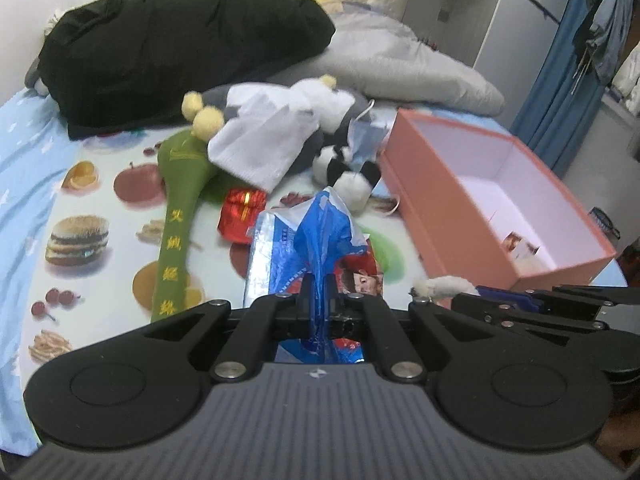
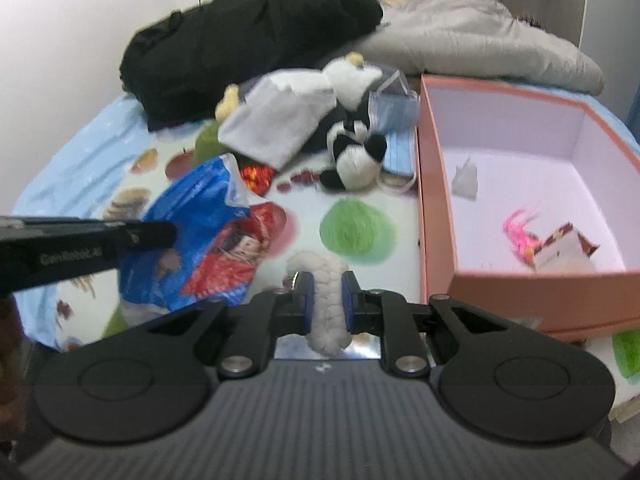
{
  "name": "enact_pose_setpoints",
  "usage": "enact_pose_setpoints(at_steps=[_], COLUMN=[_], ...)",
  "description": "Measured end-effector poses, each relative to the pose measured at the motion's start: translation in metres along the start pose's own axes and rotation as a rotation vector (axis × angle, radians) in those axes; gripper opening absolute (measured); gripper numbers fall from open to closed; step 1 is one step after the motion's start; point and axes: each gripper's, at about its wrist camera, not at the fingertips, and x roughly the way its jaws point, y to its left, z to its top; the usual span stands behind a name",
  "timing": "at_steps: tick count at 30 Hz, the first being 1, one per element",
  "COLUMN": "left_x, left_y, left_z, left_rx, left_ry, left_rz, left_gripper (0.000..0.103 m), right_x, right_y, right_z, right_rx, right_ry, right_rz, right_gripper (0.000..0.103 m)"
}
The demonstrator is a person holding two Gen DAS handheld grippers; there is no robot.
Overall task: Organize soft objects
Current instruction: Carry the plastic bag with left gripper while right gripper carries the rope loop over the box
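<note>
My left gripper [image 1: 319, 286] is shut on a crumpled blue plastic bag [image 1: 324, 240], which hangs above the fruit-print sheet [image 1: 100, 184]. The same blue plastic bag [image 2: 200, 236] shows at the left of the right wrist view, with the left gripper's dark finger across it. My right gripper [image 2: 327, 285] is shut on a white fluffy piece [image 2: 326, 296], which also shows as a white fluffy tip [image 1: 440, 285] in the left wrist view. The open pink box [image 1: 480, 216] stands to the right; the pink box [image 2: 440, 208] holds a few small items.
A black-and-white plush toy [image 2: 352, 156], white cloth [image 1: 264, 136], a green plush stick [image 1: 176, 220], a red wrapper [image 1: 240, 216] and a blue face mask [image 2: 394, 116] lie on the bed. A black garment [image 1: 168, 48] and a grey quilt [image 1: 400, 68] are piled behind.
</note>
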Motion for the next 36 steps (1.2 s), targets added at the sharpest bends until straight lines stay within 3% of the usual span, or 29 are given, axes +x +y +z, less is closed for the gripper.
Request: enact_pose_setpoints(at_steps=[10,19,27,29,36], left_x=[-0.037,-0.035,-0.005,0.007,0.064], left_y=[-0.025,-0.066,-0.124,-0.142,-0.198], left_z=[0.044,0.096,0.146,0.156,0.171], left_rx=[-0.008,0.026,0.104,0.124,0.198], left_ry=[-0.126,-0.220,-0.195,-0.161,-0.056], left_rz=[-0.042,-0.124,-0.277,-0.327,-0.368], left_gripper=[0.004,0.004,0.004,0.004,0.004], right_x=[-0.035,-0.064,-0.088,-0.088,-0.079], right_y=[-0.015,-0.047,-0.098,-0.114,-0.169], right_z=[0.041,0.077,0.103,0.109,0.121], right_rx=[0.035,0.018,0.059,0.097,0.198], right_ry=[-0.141,-0.289,-0.356,-0.331,-0.257], right_rz=[0.014,-0.064,-0.164,-0.194,-0.222], right_gripper=[0.018,0.018,0.018,0.018,0.018])
